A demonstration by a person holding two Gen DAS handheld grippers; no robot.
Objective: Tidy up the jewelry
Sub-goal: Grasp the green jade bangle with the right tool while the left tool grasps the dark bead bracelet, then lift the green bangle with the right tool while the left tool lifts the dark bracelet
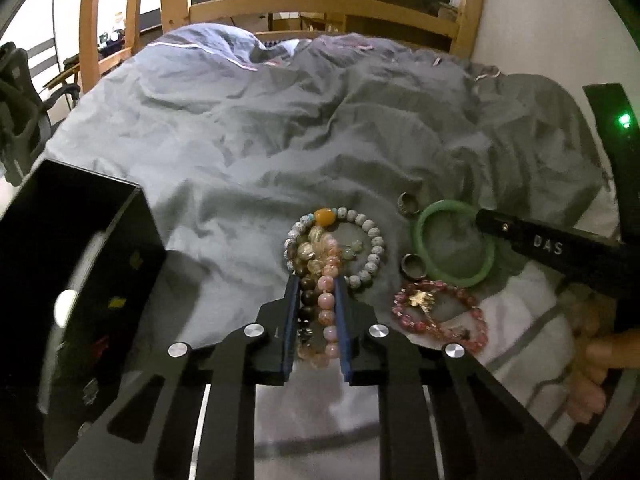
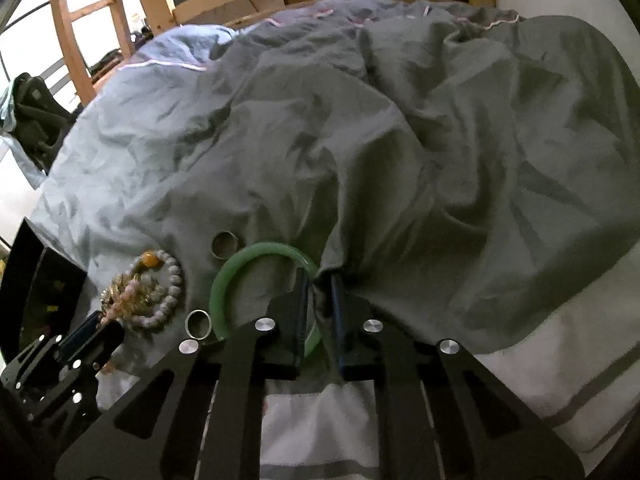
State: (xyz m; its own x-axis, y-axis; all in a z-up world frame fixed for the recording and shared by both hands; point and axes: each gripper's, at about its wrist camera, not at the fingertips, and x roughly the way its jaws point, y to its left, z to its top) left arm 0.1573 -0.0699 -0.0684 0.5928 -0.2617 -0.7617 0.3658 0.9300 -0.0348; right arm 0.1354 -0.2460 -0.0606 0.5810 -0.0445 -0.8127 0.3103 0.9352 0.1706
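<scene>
Your left claw (image 1: 318, 280) is clamped on the pink-and-amber beaded bracelets (image 1: 325, 276); your right claw (image 2: 318, 280) pinches the green jade bangle (image 2: 256, 256) with bed-sheet (image 2: 400, 160). Lift slowly toward the black box (image 1: 80, 240).

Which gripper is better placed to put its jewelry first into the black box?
Left. The left gripper is shut on the pink beaded bracelet, and the open black box stands just beside it. The right gripper, at the green jade bangle, is farther away.
</scene>
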